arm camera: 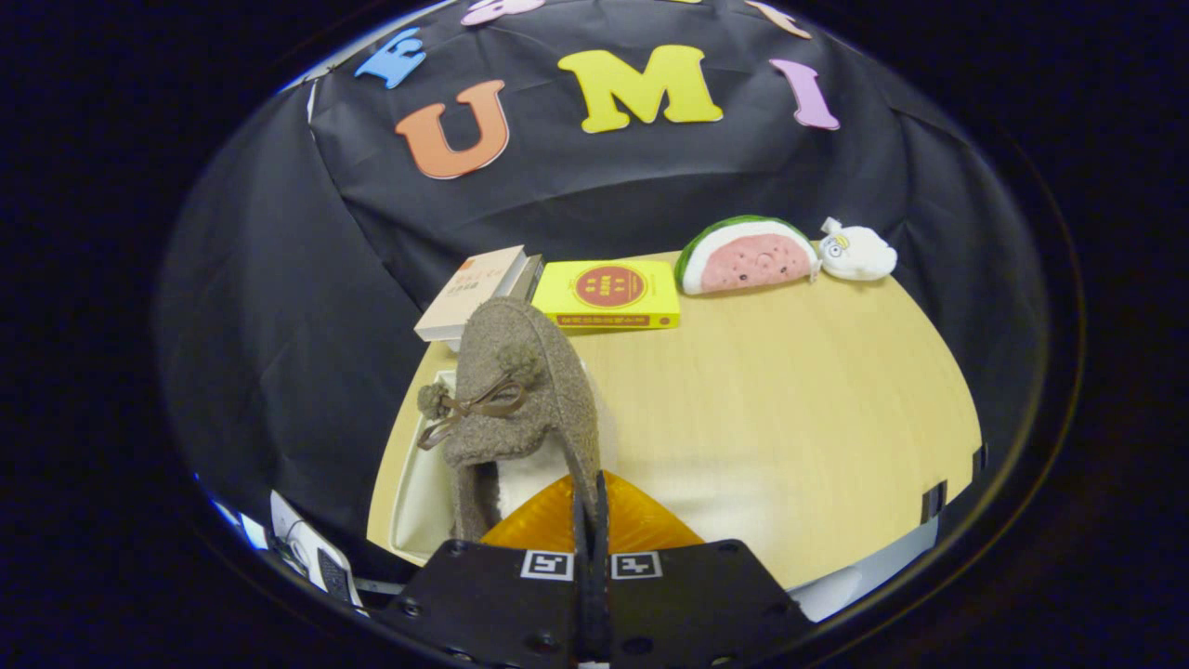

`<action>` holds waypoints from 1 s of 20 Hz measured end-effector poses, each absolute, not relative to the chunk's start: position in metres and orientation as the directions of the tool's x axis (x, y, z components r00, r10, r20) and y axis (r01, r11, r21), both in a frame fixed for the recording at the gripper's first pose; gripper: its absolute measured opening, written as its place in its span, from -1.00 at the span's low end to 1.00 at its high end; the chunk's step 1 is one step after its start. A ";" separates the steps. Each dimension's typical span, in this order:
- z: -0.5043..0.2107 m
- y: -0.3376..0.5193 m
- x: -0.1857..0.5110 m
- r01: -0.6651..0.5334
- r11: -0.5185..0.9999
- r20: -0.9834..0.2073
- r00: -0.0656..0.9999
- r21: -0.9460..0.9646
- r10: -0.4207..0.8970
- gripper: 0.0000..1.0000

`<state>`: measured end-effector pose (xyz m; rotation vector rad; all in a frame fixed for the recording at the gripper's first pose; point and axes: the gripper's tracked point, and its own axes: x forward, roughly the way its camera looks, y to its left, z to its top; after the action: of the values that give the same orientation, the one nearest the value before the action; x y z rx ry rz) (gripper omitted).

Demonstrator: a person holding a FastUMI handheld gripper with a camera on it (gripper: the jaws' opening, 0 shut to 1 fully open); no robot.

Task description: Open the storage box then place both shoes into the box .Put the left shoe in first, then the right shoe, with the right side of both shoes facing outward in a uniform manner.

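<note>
Between hand-held gripper fingers, pinched shoe — toe pointing away, lengthwise.

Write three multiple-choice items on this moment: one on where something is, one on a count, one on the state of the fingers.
1. Where is the watermelon plush?
A. inside the box
B. at the table's far edge, beside the white plush toy
C. between the fingers

2. How many shoes are in view?
A. one
B. two
C. three

3. What are the fingers doing?
A. spread wide over the bare table
B. closed on a book
C. closed on the shoe's edge

Answers:
1 B, it sits by the booth wall next to the white toy.
2 A, a single brown fuzzy shoe shows.
3 C, the gripper pinches the shoe's rim over the white box.
</note>
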<state>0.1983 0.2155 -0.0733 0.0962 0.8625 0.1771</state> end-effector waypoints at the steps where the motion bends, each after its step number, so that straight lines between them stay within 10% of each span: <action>1: -0.080 0.224 0.201 -0.120 0.981 -0.753 0.628 0.154 0.195 -1.00; 20: -0.129 0.275 0.224 -0.096 0.971 -0.753 0.617 0.219 0.231 -0.99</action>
<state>0.2240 0.2753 -0.1292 0.1625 0.8872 0.1893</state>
